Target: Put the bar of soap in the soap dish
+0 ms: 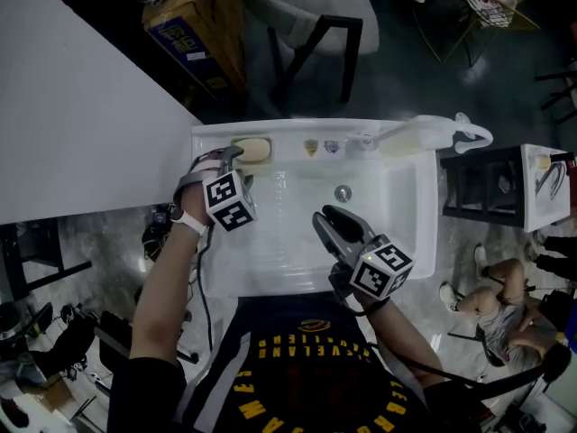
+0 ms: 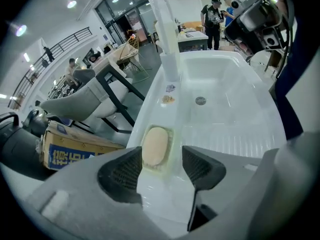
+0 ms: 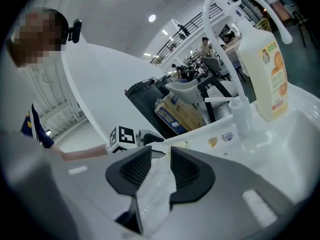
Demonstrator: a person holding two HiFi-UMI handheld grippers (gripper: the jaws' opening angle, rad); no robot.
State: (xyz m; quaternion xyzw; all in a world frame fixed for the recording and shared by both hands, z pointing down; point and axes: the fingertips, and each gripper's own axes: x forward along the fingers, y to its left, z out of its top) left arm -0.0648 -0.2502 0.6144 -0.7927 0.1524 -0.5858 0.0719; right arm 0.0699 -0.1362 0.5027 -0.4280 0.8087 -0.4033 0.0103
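Below the head camera, a white sink point(image 1: 397, 233) fills the middle, with a curved faucet point(image 2: 170, 59) and a pale bottle point(image 3: 270, 74) on its back ledge. The right gripper point(image 3: 161, 156) hangs over the basin, fingers apart and empty. The left gripper point(image 2: 161, 159) points down above the ledge's left corner, fingers apart, gripping nothing. Under it sits the soap dish point(image 2: 171, 139), with the bar of soap point(image 2: 156, 145) lying inside.

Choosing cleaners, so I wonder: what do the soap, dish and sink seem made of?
Soap: waxy solid, matte pale peach, rounded edges. Dish: pale, faintly glossy rim, probably plastic or ceramic; unclear. Sink: glossy white, likely ceramic or acrylic, judging by sharp light reflections.
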